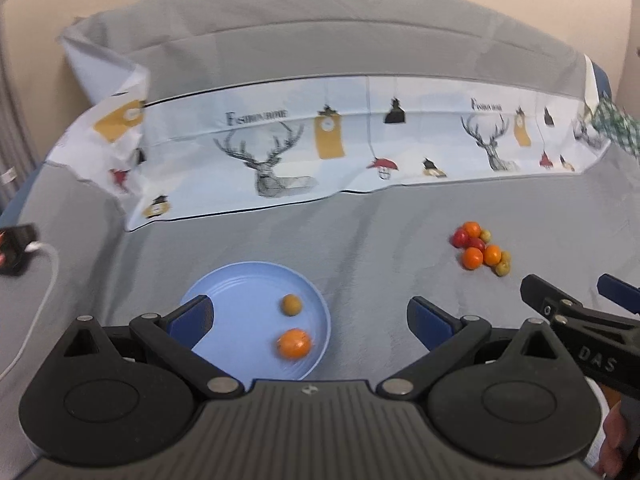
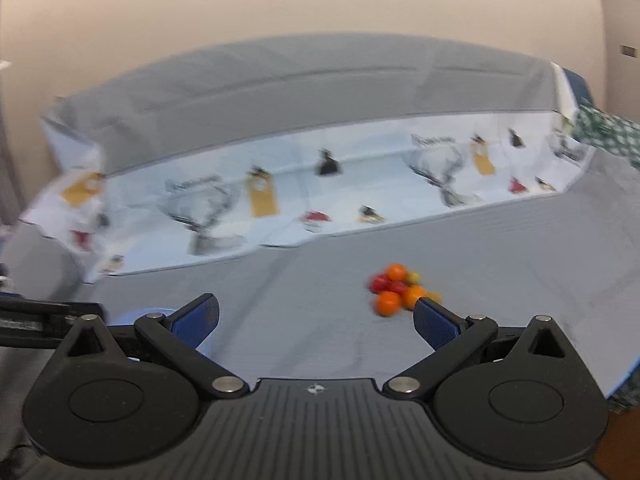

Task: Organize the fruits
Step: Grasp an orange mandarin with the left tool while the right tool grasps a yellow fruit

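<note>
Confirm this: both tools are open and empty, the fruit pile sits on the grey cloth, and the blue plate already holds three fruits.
Not quite. The blue plate holds two fruits, not three: an orange and a small brownish fruit, as the left wrist view shows. The rest stands.

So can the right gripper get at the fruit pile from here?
Probably yes. The right gripper is open and empty, and the fruit pile lies just ahead on bare grey cloth, with nothing between them.
</note>
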Demonstrator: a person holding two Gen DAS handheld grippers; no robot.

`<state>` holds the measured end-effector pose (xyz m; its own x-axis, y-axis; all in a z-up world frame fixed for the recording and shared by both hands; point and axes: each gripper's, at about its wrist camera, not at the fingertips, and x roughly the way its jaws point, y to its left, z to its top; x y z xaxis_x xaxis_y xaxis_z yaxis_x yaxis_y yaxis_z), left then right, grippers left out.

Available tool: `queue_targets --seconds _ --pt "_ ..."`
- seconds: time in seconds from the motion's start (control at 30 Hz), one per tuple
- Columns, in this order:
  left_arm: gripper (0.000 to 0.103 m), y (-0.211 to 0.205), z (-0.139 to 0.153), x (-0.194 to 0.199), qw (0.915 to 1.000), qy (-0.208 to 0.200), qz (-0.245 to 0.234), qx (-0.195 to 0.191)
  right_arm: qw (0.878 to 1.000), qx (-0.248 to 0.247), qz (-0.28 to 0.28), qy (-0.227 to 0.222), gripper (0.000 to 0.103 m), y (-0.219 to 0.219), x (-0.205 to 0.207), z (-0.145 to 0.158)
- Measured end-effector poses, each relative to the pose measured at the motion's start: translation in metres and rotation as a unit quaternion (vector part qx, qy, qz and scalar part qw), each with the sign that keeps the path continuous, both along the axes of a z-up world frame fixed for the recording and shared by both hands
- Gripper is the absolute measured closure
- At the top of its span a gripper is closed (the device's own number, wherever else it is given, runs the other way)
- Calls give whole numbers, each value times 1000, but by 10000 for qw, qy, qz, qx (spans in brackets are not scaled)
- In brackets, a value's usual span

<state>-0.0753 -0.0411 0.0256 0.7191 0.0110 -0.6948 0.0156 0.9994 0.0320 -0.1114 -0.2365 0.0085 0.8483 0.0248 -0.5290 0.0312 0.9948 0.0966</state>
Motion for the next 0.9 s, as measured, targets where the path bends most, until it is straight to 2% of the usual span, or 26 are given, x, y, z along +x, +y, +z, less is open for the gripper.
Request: queue_targets --seconds 0.27,0.33,0.4,0.53,0.6,0.7,0.77,0.83,0.9 --pt "0 -50 -27 76 9988 169 -383 247 9955 -76 -799 504 1 -62 54 -54" --pt "0 -70 -37 99 9972 184 -646 317 9941 -141 -876 618 2 -76 69 -68" --pt "0 -89 -50 119 9945 199 -942 418 9926 -194 -935 743 9 -89 87 -82" --pt "0 -132 -86 156 9832 246 -1635 779 9884 -255 -938 1165 26 -120 130 -119" --pt "0 -151 -107 174 9773 362 -1896 878 9866 -246 -823 1390 37 -135 147 -136" --pt "0 -176 -134 198 9697 541 -2210 892 9845 -204 -629 1626 37 -150 168 -158" --pt "2 -191 -147 213 9646 743 -2391 828 9823 -11 -442 1823 37 -156 180 -171" --pt "7 -203 -155 224 9602 890 -2552 703 9798 211 -311 1963 37 -160 190 -180" --pt "13 -213 -164 236 9569 1015 -2639 671 9798 208 -279 1969 44 -160 198 -187"
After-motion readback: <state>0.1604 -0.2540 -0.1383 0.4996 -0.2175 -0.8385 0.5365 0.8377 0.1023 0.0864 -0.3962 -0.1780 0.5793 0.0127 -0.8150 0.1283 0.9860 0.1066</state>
